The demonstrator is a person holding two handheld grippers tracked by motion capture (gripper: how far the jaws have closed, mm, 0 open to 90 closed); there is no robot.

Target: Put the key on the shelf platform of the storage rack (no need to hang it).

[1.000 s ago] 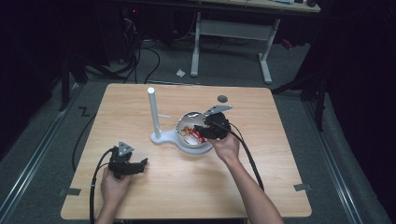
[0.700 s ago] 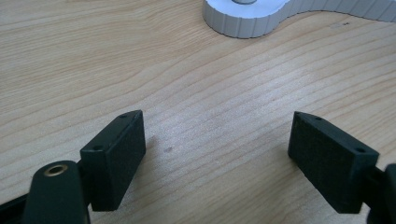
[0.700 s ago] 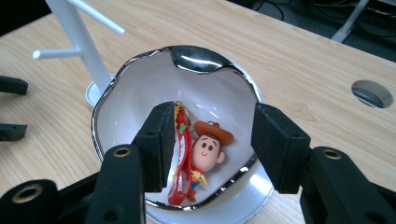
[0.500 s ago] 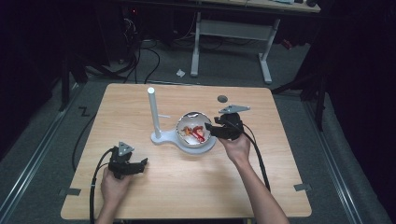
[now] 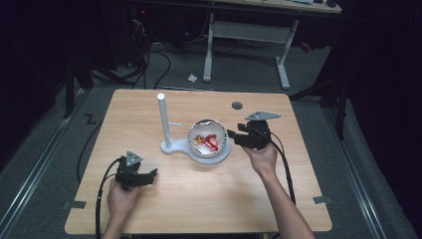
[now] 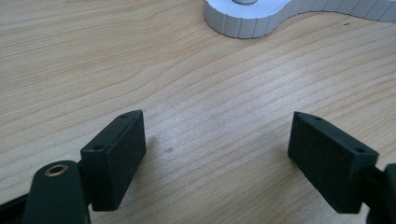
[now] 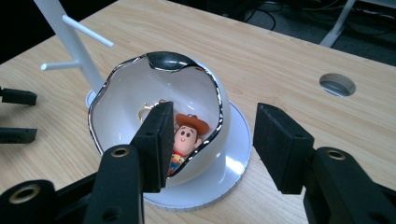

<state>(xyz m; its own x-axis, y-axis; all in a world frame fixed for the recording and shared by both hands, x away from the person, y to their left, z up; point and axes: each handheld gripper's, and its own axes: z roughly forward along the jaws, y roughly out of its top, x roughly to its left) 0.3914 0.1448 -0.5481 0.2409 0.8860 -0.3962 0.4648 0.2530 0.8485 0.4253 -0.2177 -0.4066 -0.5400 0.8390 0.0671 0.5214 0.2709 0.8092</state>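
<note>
A white egg-shaped bowl (image 5: 208, 148) with a silver rim sits on the round end of a white stand (image 5: 169, 148) at the table's middle. Inside lie toy keychains, among them a cowboy figure (image 7: 186, 136) and red pieces (image 5: 211, 143). My right gripper (image 5: 233, 137) hovers just right of the bowl, open and holding nothing. In the right gripper view (image 7: 212, 126) its jaws frame the bowl's near wall. My left gripper (image 5: 149, 175) rests low at the front left, open, with bare wood between its jaws (image 6: 217, 126).
The stand's upright white pole (image 5: 162, 119) with thin side pegs (image 7: 88, 31) rises left of the bowl. A round cable hole (image 5: 237, 105) lies at the table's back. The stand's base (image 6: 243, 23) is ahead of the left gripper. Cables trail off the table's near edge.
The right gripper has drawn back to the right, from over the bowl to just beside it. The left gripper has stayed still.
</note>
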